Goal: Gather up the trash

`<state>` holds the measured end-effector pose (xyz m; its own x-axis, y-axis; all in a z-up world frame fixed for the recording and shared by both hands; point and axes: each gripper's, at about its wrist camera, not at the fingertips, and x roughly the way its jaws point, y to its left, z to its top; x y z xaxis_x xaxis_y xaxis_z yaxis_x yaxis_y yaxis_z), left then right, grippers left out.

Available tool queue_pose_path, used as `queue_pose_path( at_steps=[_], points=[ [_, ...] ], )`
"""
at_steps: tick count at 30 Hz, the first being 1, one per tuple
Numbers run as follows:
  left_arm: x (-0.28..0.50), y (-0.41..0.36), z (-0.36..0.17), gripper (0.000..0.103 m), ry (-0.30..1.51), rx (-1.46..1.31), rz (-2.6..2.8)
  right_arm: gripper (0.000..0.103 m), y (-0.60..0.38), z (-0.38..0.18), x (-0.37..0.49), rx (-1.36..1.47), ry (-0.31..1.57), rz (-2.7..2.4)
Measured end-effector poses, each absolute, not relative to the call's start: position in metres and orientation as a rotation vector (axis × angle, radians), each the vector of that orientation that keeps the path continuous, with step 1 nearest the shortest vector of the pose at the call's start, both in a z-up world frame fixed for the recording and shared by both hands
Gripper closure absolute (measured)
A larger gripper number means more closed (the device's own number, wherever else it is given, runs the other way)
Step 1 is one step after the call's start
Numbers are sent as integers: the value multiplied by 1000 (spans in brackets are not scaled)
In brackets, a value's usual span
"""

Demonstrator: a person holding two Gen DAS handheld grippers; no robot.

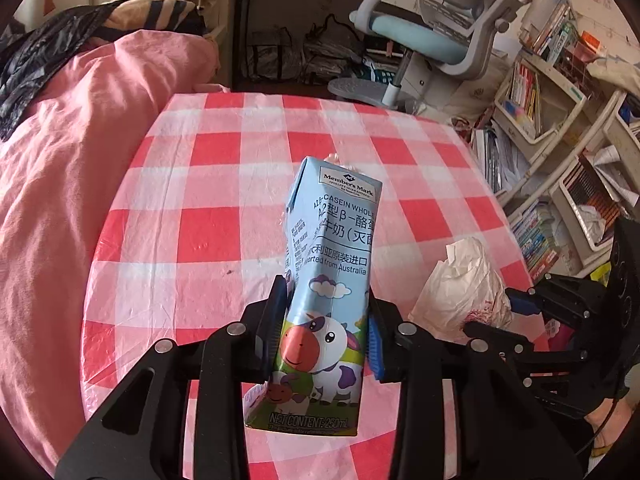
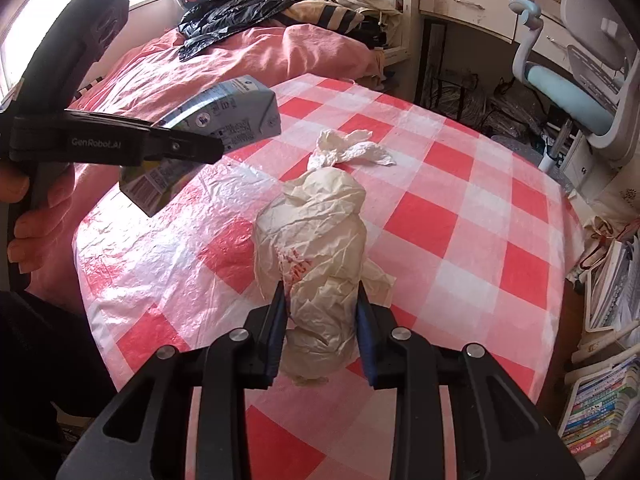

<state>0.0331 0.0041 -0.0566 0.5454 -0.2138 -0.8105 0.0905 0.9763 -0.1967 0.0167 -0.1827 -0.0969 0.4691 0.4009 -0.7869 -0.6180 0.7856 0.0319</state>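
Trash here means two items on the table (image 2: pixel 460 216) with its red-and-white checked cover: a blue milk carton (image 1: pixel 328 280) and a crumpled white plastic bag (image 2: pixel 316 264). The left hand-held gripper (image 1: pixel 326 328) is clamped on the carton's lower half and holds it clear of the table, over the edge nearest the pink bed (image 2: pixel 224 60). The right hand-held gripper (image 2: pixel 320 328) has its pads pressed into the bag's near end, while the bag rests near the middle of the table — its knotted neck points toward the far edge.

To do this step well, I judge the right grip should bite enough of the bag's bulk that the thin plastic does not slip out when lifted, and the carton should stay fairly upright in case any milk remains.

No bin shows in either view. The bag looks stuffed and tied; what fills it cannot be seen.
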Motion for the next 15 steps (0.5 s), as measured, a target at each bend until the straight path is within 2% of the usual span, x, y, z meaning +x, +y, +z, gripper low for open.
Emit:
queue_pose_path(
  at_steps=[15],
  points=[
    [30, 24, -36, 70, 910, -186, -125, 70, -167, -94, 16, -338, 829, 612]
  ],
)
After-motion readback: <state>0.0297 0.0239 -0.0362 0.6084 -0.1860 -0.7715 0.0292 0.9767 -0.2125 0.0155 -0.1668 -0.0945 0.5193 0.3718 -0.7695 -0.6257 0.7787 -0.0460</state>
